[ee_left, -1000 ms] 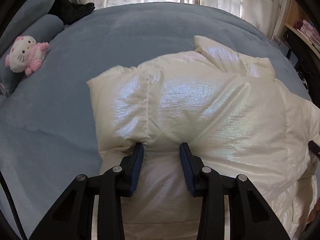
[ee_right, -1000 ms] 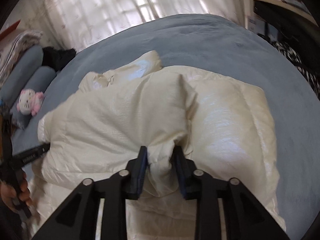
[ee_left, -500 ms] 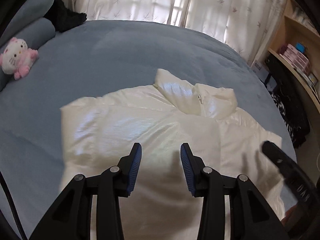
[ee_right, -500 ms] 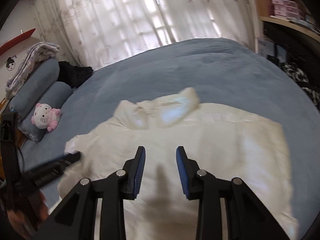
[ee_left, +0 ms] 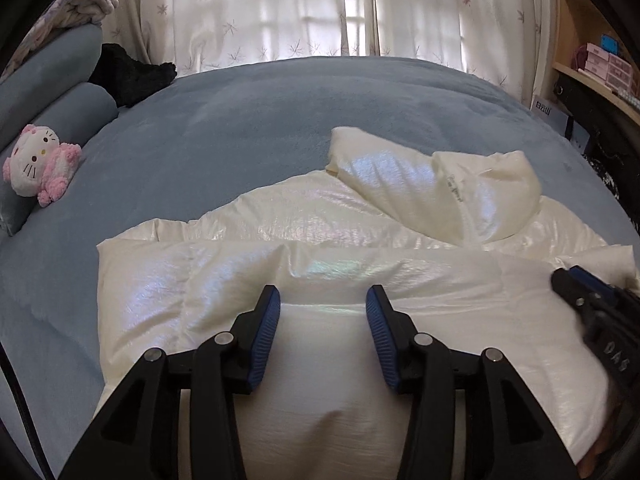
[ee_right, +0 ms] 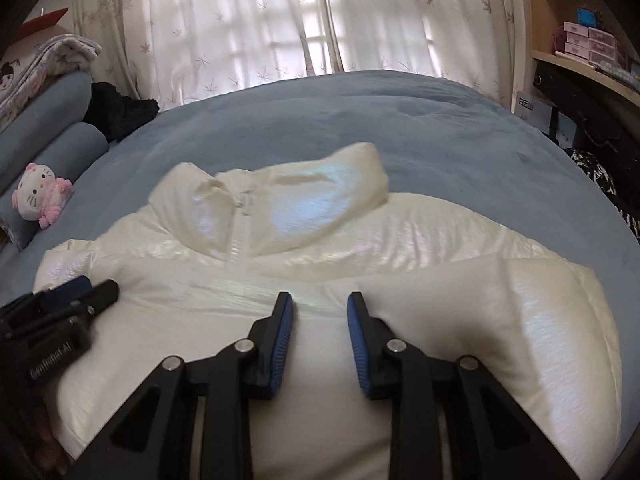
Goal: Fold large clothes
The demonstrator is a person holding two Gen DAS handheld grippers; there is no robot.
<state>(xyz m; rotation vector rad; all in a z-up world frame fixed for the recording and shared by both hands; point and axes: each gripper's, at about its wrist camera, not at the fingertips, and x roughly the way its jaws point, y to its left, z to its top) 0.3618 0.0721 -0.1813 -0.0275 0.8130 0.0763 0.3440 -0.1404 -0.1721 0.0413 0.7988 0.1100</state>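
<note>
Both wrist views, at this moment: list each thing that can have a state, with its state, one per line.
White puffer jacket: lying on the bed, lower part folded up over the body, collar zipped and standing.
Left gripper: open, jaws have just been opening, nothing pinched, over the fold.
Right gripper: open, jaws have just been closing, nothing pinched, over the fold.
Curtains: drawn, backlit.
Plush toy: propped against the pillows.

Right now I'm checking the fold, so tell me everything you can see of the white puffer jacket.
The white puffer jacket is glossy, quilted, pearly cream, lying flat on the blue bed, front up, zip closed to a puffy stand-up collar. A folded-over layer crosses its near half. Both grippers, left and right, hover open above it, gripping nothing.
</note>
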